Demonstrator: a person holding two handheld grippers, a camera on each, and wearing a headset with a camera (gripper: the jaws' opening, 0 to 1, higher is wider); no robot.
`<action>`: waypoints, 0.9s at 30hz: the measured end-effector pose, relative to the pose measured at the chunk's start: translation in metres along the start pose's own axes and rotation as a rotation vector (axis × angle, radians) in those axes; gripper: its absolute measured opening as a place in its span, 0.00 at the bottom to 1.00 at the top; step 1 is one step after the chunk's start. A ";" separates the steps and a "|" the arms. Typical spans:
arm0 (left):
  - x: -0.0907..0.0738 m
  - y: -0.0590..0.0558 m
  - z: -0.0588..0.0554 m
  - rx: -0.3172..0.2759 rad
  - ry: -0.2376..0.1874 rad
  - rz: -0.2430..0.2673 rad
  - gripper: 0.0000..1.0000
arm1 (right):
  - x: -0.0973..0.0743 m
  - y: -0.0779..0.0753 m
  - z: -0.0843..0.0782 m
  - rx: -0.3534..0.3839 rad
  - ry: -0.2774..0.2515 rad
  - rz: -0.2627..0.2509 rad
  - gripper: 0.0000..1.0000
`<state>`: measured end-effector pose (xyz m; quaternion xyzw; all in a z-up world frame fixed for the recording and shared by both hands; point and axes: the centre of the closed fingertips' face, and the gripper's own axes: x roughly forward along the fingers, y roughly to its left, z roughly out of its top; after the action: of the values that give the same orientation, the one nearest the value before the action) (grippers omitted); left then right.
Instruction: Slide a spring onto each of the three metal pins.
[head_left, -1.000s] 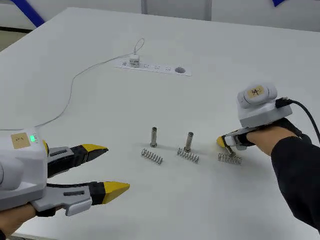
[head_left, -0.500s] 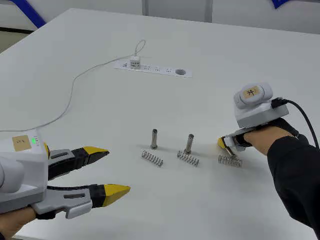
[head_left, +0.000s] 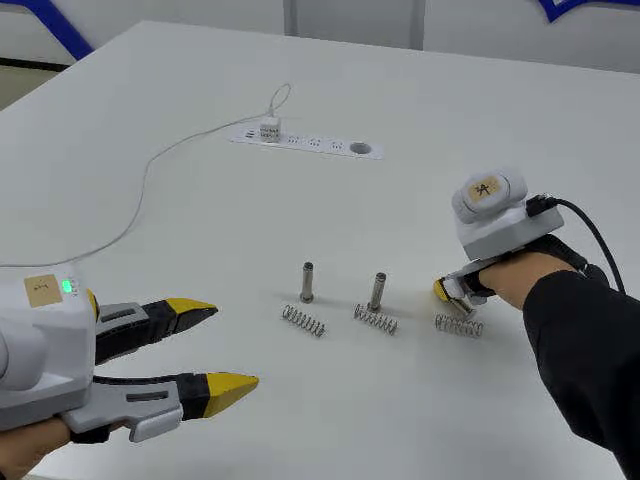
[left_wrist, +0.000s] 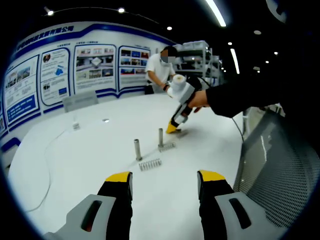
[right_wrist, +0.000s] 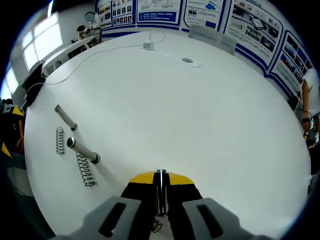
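Two metal pins stand upright mid-table, the left pin and the middle pin. In front of each lies a spring. A third spring lies further right, just below my right gripper. In the right gripper view, that gripper is shut on a third metal pin, tips low over the table. My left gripper hovers open at the near left with nothing between its jaws, well short of the pins.
A white power strip with a plugged-in charger lies at the back, and its cable runs left across the table. A person stands beyond the table's far end in the left gripper view. Wide bare tabletop surrounds the pins.
The right gripper's body has tipped a little to the left while its tips stay by the third spring. The left gripper has barely moved.
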<state>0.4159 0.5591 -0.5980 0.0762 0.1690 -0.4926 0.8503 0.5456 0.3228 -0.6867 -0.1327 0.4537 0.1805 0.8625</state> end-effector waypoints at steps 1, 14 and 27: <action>0.000 0.000 0.000 0.000 -0.002 0.002 0.53 | 0.000 -0.001 0.000 0.000 -0.012 0.002 0.09; -0.002 0.000 0.003 0.007 -0.007 0.005 0.52 | -0.021 -0.003 0.011 0.042 -0.105 0.009 0.09; -0.002 0.000 0.005 0.012 -0.012 0.006 0.52 | -0.049 0.007 0.004 0.067 -0.171 0.008 0.09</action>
<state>0.4160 0.5596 -0.5924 0.0787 0.1608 -0.4912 0.8524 0.5200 0.3212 -0.6444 -0.0863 0.3847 0.1792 0.9014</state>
